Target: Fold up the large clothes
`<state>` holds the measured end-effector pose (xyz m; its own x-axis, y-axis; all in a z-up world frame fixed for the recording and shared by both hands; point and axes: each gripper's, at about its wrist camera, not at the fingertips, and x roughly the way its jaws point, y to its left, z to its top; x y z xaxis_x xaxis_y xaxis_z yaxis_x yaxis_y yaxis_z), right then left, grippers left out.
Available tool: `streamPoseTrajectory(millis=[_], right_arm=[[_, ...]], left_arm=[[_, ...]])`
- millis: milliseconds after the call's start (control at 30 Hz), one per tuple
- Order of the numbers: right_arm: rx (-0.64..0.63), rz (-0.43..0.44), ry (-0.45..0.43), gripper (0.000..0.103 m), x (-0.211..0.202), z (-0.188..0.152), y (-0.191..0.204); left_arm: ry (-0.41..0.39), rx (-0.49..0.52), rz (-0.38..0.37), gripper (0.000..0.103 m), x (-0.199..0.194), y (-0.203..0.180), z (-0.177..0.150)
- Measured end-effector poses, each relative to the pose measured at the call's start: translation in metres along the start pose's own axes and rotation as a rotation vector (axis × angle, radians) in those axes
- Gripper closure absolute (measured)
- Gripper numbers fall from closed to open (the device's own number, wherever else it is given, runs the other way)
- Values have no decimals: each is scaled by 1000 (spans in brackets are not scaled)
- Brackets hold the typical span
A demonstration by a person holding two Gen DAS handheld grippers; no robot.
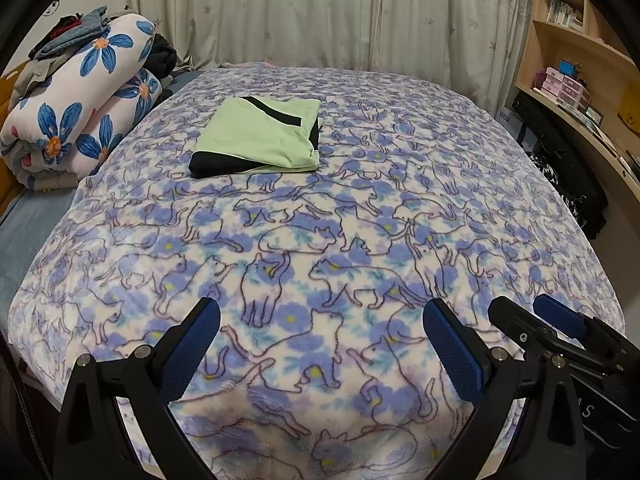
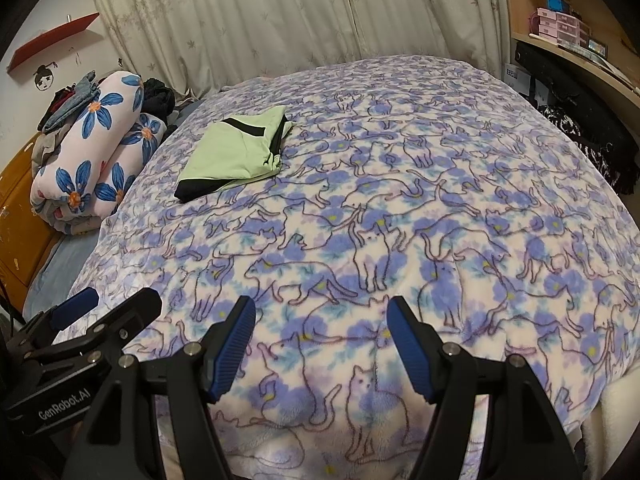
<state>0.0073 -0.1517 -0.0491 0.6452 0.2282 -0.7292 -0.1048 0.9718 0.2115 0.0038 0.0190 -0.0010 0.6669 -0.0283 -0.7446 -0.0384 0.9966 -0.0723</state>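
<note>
This is a bedroom in someone's home. A bed fills most of the room, spread with a fleecy blanket printed with cats and blue flowers. At its far left side lies a rolled quilt with big blue blossoms, and loose clothes are heaped on top of it. Pale patterned curtains hang across the whole back wall. On the right stands a wooden shelf unit holding books and small pink storage boxes. A little cartoon face sticker decorates the left wall.
</note>
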Motion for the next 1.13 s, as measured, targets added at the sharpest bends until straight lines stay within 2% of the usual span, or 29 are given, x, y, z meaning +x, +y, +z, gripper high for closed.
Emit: streamPoseTrajectory(millis=[1133], right_arm=[[-2,-9,22,35,6,-4,4]], left_arm=[[30,-14,8,2,10,12,-9]])
